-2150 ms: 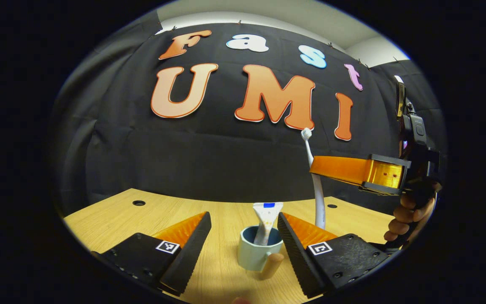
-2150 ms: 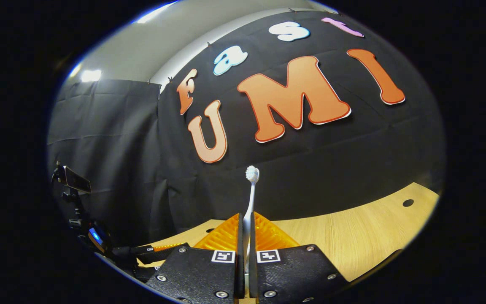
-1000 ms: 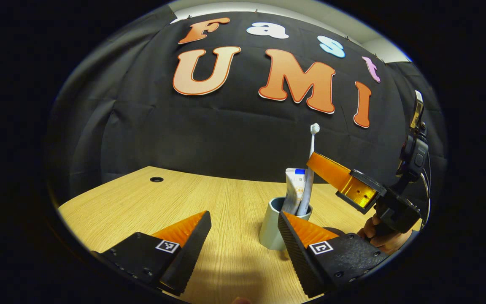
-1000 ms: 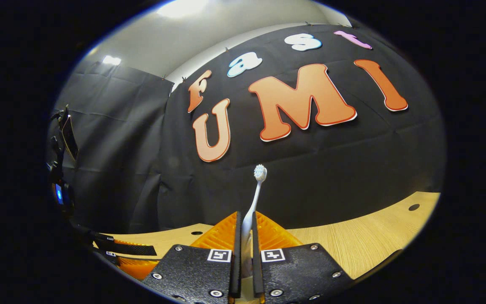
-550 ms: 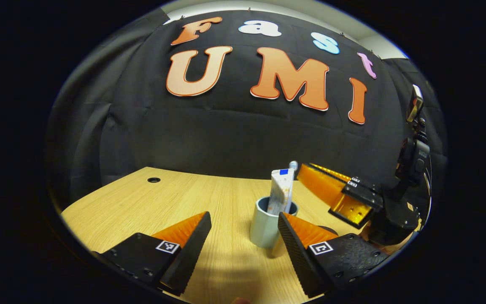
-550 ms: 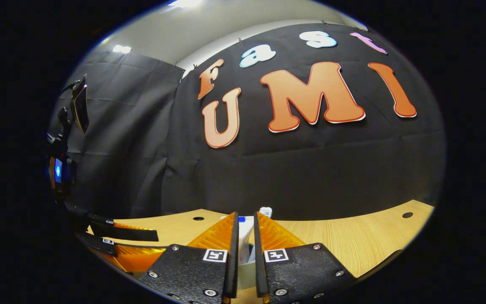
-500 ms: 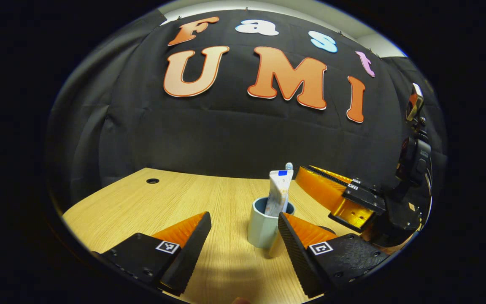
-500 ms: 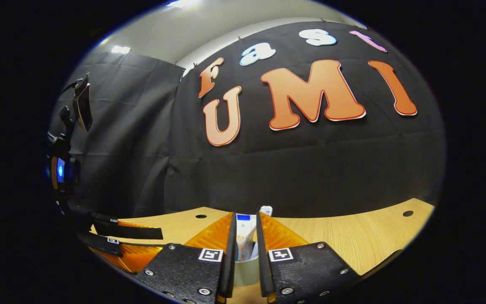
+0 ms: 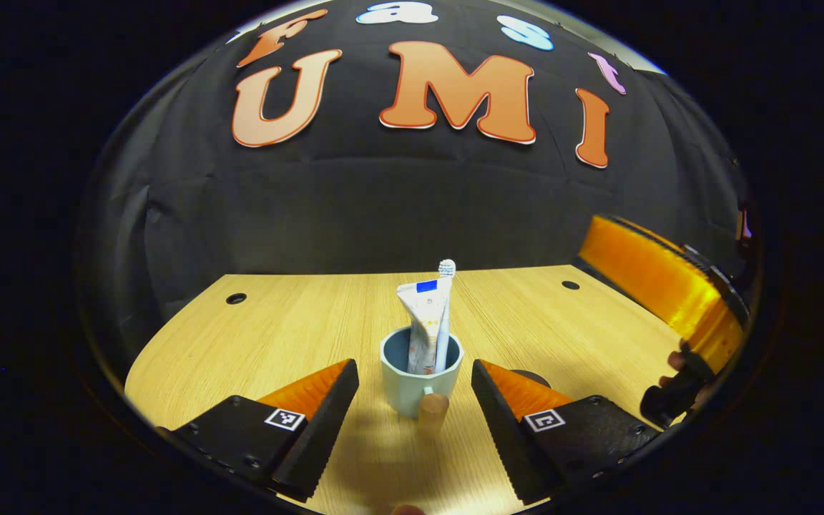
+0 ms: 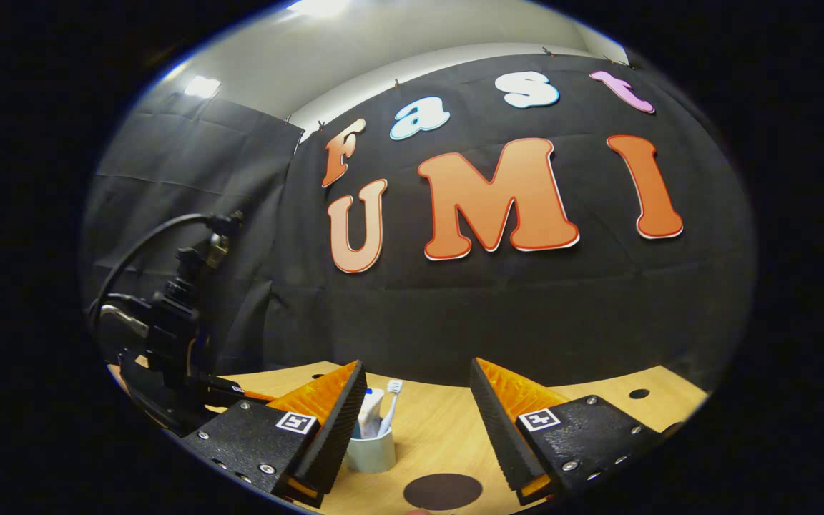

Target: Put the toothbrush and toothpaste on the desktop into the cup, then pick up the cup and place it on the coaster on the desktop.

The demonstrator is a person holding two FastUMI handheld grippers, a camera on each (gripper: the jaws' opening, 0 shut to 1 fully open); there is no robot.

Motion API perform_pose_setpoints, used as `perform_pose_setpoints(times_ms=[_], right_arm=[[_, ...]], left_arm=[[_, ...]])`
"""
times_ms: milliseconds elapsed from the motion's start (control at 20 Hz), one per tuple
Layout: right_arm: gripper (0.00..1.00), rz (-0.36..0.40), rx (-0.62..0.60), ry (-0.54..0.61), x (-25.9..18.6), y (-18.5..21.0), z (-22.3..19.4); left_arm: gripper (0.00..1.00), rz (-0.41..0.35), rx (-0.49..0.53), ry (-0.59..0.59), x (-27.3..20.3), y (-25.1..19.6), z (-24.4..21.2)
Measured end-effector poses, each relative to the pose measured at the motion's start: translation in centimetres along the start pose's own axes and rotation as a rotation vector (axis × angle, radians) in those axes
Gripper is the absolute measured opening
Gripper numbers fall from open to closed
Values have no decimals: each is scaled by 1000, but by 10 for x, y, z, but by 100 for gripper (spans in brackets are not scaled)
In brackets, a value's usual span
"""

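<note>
toothbrush (image 9: 444, 315) and toothpaste (image 9: 420, 325) are seen standing upright inside the cup (image 9: 412, 379), which rests on the wooden desktop (image 9: 297, 329) between the fingers of the left gripper (image 9: 415, 404). a short wooden handle on the cup is turned toward that gripper. in the right gripper view the cup (image 10: 371, 452) is seen near the dark round coaster (image 10: 443, 491), the two apart, with the coaster lying ahead of the right gripper (image 10: 418, 422).

the filling part is judged done; lifting the cup is taken to be the step in hand. the left gripper's fingers are spread wide, one on each side of the cup, nothing clamped. the right gripper's fingers are likewise held apart and nothing is gripped.

for a good lift, the cup's wall should be squeezed low and evenly, with the handle kept out from between the fingers, and the cup should be kept level so the tall toothbrush is not tipped out. it should be lowered squarely onto the coaster.

around it, cable holes are seen in the desktop. the right gripper, with part of a hand (image 9: 677, 361) on it, is seen at the right edge of the left gripper view, close to the coaster, and may need to be drawn back.
</note>
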State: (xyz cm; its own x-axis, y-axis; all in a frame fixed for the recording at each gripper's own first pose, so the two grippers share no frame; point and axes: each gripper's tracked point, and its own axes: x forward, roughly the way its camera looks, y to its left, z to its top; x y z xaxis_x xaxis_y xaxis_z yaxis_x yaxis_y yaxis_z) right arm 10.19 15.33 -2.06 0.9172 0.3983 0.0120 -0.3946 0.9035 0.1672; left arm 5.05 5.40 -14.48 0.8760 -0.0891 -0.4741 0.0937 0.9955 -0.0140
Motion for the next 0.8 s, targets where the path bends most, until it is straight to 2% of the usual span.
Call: perform_pose_setpoints(times_ms=[300, 350, 400, 500, 550, 600, 750, 800], right_arm=[[95, -60, -40, 6, -39, -38, 23], [100, -70, -56, 6, -45, -44, 24], [95, -80, -67, 4, -51, -50, 25], [95, -85, -64, -2, -62, -56, 28], [91, -83, -58, -1, -68, -58, 29], [96, -84, -59, -2, -71, -60, 30], [96, -96, -71, -11, -82, -66, 35], [96, -92, -74, -19, -86, -66, 38]], left_arm=[[95, -10, 35, 194, 11, -9, -5], [95, -16, 36, 209, 12, -10, -1], [95, -10, 38, 233, 13, -8, 0], [95, -14, 53, 279, 13, -7, 3], [95, -18, 59, 316, 14, -8, 0], [95, -27, 58, 351, 17, -10, -6], [95, -20, 52, 431, 24, -11, -18], [98, -12, 49, 446, 26, -11, -21]])
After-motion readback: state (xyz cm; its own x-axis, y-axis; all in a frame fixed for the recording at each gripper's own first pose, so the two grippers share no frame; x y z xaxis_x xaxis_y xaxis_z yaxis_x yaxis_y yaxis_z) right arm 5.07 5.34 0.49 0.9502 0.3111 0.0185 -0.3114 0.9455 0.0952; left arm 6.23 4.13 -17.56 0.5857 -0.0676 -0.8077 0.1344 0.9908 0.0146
